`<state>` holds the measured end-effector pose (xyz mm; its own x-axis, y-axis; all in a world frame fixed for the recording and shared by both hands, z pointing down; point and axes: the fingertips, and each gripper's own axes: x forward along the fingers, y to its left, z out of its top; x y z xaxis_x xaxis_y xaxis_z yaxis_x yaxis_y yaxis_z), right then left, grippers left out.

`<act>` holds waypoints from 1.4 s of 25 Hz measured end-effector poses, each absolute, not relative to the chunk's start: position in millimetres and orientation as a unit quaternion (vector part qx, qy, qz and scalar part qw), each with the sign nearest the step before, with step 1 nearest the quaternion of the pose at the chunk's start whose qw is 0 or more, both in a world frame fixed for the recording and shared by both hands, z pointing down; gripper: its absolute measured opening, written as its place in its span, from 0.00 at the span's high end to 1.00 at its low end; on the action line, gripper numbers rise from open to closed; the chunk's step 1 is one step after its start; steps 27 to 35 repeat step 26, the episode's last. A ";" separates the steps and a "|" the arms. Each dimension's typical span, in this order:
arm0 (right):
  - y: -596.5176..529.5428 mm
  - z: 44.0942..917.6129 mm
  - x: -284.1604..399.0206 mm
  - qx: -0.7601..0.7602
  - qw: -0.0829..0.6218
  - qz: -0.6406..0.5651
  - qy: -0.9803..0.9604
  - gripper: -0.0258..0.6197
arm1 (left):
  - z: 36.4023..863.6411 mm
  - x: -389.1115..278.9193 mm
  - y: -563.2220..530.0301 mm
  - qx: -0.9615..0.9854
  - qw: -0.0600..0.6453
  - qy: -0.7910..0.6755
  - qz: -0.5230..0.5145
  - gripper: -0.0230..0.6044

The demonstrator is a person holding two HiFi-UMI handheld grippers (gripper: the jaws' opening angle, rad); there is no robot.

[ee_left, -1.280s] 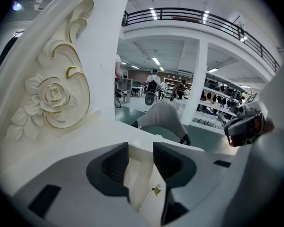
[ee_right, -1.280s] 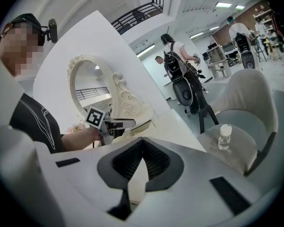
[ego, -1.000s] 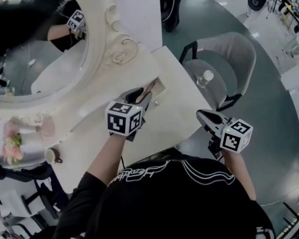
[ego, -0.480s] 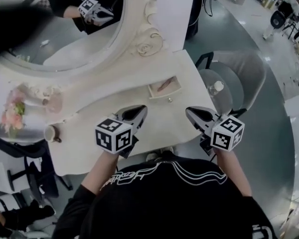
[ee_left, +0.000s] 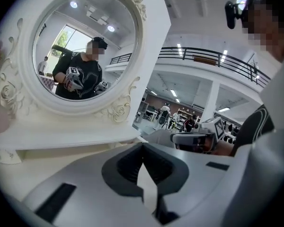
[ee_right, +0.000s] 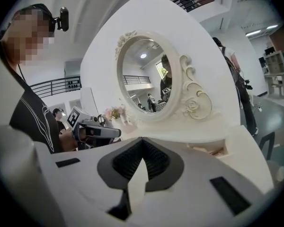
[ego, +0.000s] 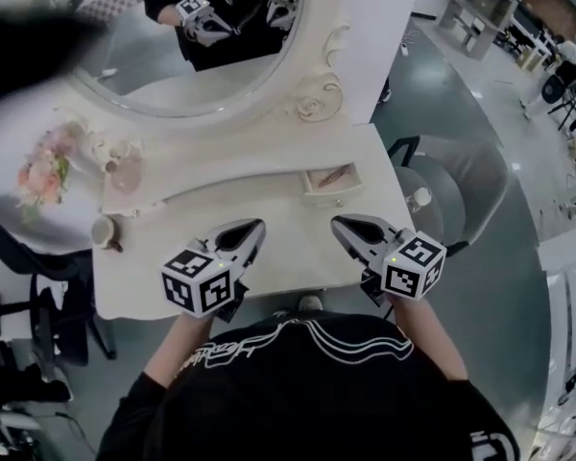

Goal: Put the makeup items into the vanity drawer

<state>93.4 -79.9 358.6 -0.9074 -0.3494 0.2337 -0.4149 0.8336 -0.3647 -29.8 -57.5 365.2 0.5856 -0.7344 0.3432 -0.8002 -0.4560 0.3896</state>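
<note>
Both your left tongs (ego: 255, 226) and right tongs (ego: 337, 222) hover closed, empty, at the table's (ego: 163, 243) front edge, drawer (ego: 336, 196) seemingly loaded.

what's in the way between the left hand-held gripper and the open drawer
Nothing visible. Only bare tabletop lies between the left hand-held gripper and the drawer, which stands open with a slim item inside.

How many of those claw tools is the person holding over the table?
2. The left claw hangs over the table near its front edge; the right claw is beside it, apart. The mirror reflects both.
</note>
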 end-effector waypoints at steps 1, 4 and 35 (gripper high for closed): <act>-75.7 356.6 88.1 0.196 0.078 0.201 -0.957 0.92 | 363.7 -33.3 -54.7 0.850 0.260 -0.454 0.060 0.93; -65.1 354.4 76.8 0.189 0.077 0.192 -0.960 0.92 | 359.4 -39.2 -45.3 0.850 0.253 -0.458 0.056 0.93; -69.6 360.9 66.6 0.212 0.087 0.195 -0.954 0.92 | 369.5 -56.5 -40.5 0.852 0.245 -0.458 0.066 0.93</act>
